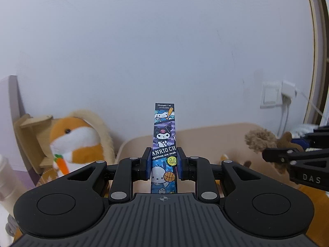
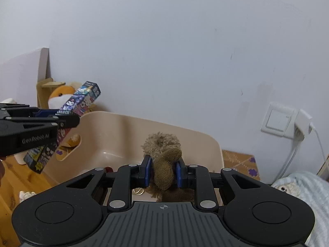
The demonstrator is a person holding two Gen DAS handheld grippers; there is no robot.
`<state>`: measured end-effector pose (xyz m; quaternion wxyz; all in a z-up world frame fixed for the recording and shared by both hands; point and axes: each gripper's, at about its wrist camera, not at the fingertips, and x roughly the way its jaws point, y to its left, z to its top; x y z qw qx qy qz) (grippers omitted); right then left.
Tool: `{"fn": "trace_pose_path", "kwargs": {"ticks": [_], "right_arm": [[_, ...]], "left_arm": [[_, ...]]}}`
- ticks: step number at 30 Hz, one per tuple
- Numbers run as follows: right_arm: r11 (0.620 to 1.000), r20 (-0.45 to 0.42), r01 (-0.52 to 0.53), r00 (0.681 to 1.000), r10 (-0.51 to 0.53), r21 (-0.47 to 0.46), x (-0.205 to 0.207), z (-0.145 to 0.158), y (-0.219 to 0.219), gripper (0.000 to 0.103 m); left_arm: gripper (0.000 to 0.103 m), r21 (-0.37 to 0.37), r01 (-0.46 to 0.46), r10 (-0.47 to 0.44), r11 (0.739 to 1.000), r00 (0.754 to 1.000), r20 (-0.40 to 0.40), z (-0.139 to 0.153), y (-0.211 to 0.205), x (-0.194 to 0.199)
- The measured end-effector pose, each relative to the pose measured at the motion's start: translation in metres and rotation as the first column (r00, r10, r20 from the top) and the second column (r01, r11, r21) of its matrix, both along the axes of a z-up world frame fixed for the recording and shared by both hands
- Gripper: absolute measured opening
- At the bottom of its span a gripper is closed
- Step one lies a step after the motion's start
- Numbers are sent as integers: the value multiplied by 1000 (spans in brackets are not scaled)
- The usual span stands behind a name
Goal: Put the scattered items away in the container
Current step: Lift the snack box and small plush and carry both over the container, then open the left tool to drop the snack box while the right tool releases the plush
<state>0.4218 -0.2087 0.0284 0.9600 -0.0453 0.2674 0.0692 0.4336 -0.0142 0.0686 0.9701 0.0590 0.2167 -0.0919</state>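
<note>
Two grippers were each clamped on an item above a beige plastic bin [image 2: 115, 135]. The left gripper [image 1: 163, 163] held a long printed pen box [image 1: 164, 135] between its blue pads [image 1: 148, 162], pinching it narrowly near the middle of its length, the box standing nearly upright in the left wrist view and carrying cartoon characters and a yellow "0.5 mm" sticker. In the right wrist view the same box [image 2: 67, 121] leaned at a slant, its top end pointing up and to the right, and the left gripper [image 2: 67, 121] hung just outside the bin's left wall, beside the cut-out handle.

The right gripper [image 2: 163, 171] was closed on a brown plush toy [image 2: 164, 164], its pads pressing both sides of a smooth brown limb while the curly, fuzzy part rose above the fingers. That toy was held over the bin's near edge, with the bin's pale floor visible beyond it. In the left wrist view the right gripper [image 1: 267, 153] appeared at the right edge with the fuzzy toy [image 1: 261, 140] at its tip, over the bin [image 1: 205, 138].

An orange-and-white hamster plush [image 1: 76, 138] holding a carrot sat beyond the bin's left end beside a wooden stand [image 1: 30, 127]. A wall socket [image 2: 279, 121] with a white plug and cable was mounted on the wall to the right. A few gold rings [image 2: 138, 191] lay just below the right gripper's fingers.
</note>
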Motion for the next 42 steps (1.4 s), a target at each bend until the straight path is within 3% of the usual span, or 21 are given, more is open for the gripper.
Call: {"fn": "trace_pose_path", "kwargs": {"ticks": [4,12,13,14,16,17,21,33,42], "right_arm": [[1000,-23,6,1000,-6,-4,9,-10,0,22],[999,-59,-2,998,0,-36,16,-21,9,25],[999,-66,0,998,-2,-39,18,-22,10,30],[999,-72,4,997,-6,-38,20,-23,10,40],[1000,-75,7,997,-9,-26,21,-25,10,45],[1000,-72,8,997,-10,-22,21,-25,10,48],[998,-38,15,999,-18,-59,13,-24,11,59],[999,-11,13,1000,-13,-50,-25,-14,11,68],[1000,32,-13,999,14,-15,-74,1,14,76]], "left_arm": [[24,16,-4,6,1000,996,-90,-14,-7,15],[25,72,22,-11,997,989,-148,-33,-14,25],[34,83,15,-4,996,990,-141,-34,-15,24],[52,93,5,7,996,992,-128,-34,-16,23],[74,95,-18,27,995,996,-91,-33,-11,21],[76,87,-23,29,996,997,-73,-32,-8,19],[78,64,-32,35,997,998,-51,-26,1,11],[81,2,-56,56,998,996,-66,-24,22,-22],[82,-18,-72,70,997,996,-60,-16,35,-69]]}}
